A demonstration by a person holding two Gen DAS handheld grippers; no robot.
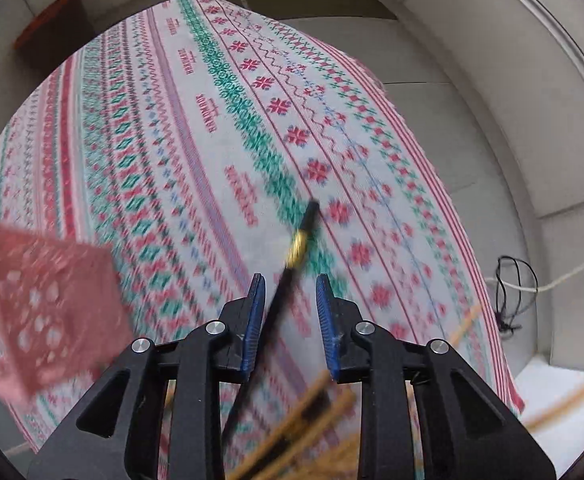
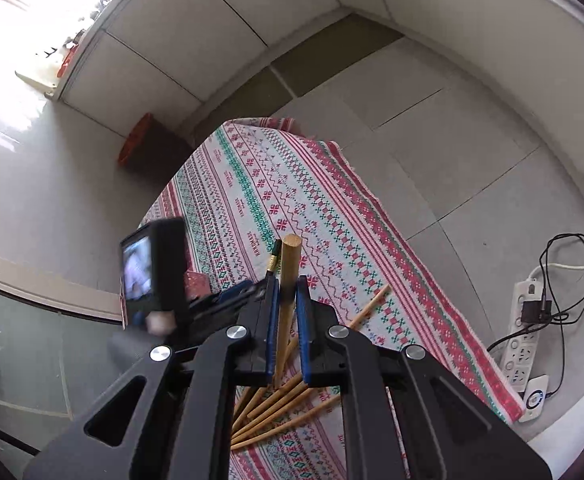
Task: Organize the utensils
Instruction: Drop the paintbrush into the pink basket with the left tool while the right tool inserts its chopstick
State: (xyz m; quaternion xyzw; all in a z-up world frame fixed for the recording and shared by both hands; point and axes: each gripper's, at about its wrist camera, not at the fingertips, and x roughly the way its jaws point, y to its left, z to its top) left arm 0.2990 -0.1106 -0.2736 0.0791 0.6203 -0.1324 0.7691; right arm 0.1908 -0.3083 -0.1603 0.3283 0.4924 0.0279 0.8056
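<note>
Wooden chopstick (image 2: pixel 287 276) stands clamped between the right gripper (image 2: pixel 287 300) pads at lower centre of the right view, jaws nearly closed on it — best carried upright and slow toward the pink perforated basket (image 1: pixel 40 312) at lower left of the left view. Left gripper (image 1: pixel 290 300) jaws are partly open around a black chopstick (image 1: pixel 292 268) with a gold band, pads not pressing it — more wooden chopsticks (image 2: pixel 276 404) lie fanned on the patterned cloth (image 1: pixel 196 128) below.
</note>
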